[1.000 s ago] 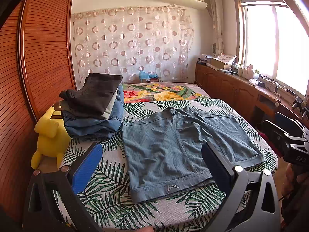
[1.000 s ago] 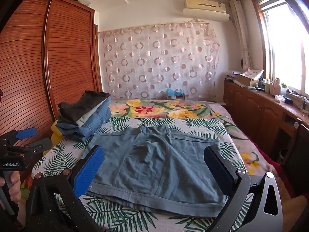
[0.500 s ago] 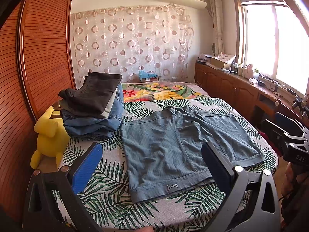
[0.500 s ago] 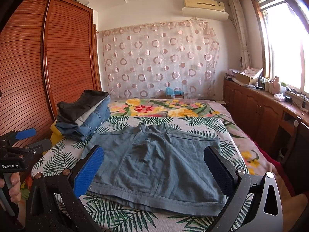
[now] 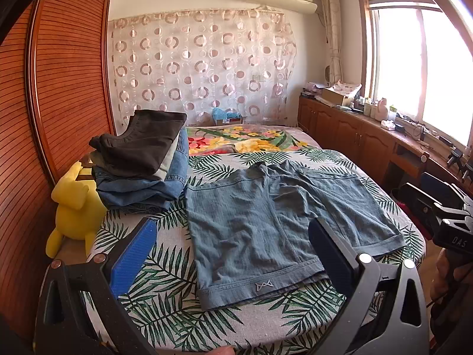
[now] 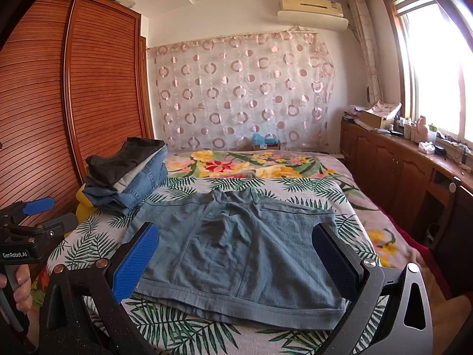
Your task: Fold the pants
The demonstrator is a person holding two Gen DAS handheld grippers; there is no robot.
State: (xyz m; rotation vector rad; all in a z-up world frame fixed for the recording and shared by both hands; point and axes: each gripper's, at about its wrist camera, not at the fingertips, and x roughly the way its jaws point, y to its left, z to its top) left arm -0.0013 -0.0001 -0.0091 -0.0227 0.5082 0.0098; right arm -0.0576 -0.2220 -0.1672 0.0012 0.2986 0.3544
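Note:
Blue-grey denim shorts [image 5: 275,224] lie spread flat on the leaf-print bedspread [image 5: 165,293], waistband toward the far side, leg hems toward me. My left gripper [image 5: 233,251] hovers open above the near left leg hem, with nothing between its blue pads. In the right wrist view the same shorts [image 6: 236,248] lie centred, and my right gripper [image 6: 236,254] stands open over the near hem, holding nothing. The left gripper [image 6: 23,236] shows at the left edge of that view in a person's hand.
A stack of folded jeans and dark trousers [image 5: 142,162] sits at the bed's left, beside a yellow plush toy [image 5: 74,207]. A wooden slatted wardrobe [image 5: 44,103] runs along the left. Cabinets [image 5: 369,142] with clutter line the right under the window. A floral blanket [image 5: 245,142] lies beyond.
Both grippers have drifted slightly; the shorts and the stack lie as before. Both grippers stay open.

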